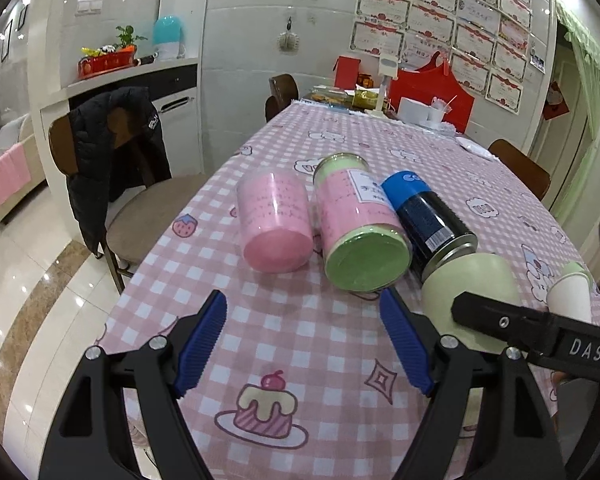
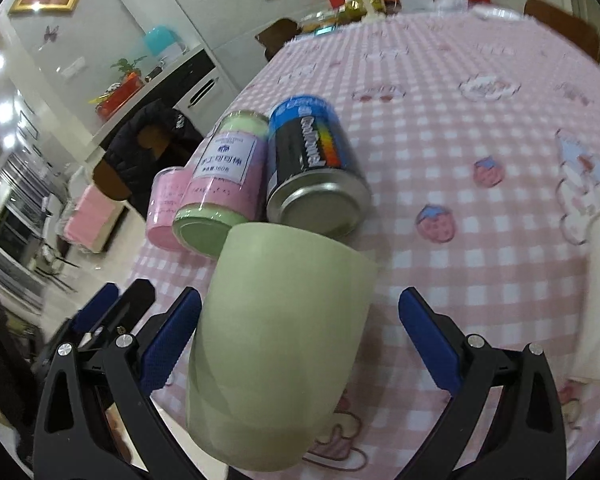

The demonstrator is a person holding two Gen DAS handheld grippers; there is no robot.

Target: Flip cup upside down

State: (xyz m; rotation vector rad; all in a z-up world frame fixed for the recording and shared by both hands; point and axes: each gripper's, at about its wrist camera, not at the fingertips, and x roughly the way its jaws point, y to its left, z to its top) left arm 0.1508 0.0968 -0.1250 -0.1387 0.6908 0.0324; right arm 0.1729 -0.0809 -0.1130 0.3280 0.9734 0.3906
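Cup [image 2: 276,344], pale green, tilted between the blue pads of the right gripper [image 2: 300,344]; left pad [image 2: 168,344] against or just beside the cup wall, right pad [image 2: 432,340] apart from it with a clear gap, so jaws spread wide, not clamped. Smaller closed end toward the camera, wider end pointing away toward the cans. Seen from the left wrist as a green cup [image 1: 472,300] low over the pink checked surface [image 1: 320,340], with a black finger of the right gripper [image 1: 540,334] crossing in front of it. Whether resting on the cloth or lifted off it, cannot tell.

Just beyond the cup, three containers lying on their sides in a row, touching or nearly so: black spray can with blue cap [image 2: 312,164], metal base toward the cup; clear jar with pink and green contents and a white label [image 2: 224,184]; pink cylindrical jar [image 2: 166,208] at the outer left, near the surface edge. Same row in the left view: spray can [image 1: 428,220], green-ended jar [image 1: 360,228], pink jar [image 1: 274,222].

Left gripper [image 1: 304,344] low over the cloth, jaws wide, holding nothing, in front of the jars.

White paper cup [image 1: 570,294] just right of the green cup. Wooden chair with a black jacket [image 1: 112,160] draped on it, beside the surface on the left.
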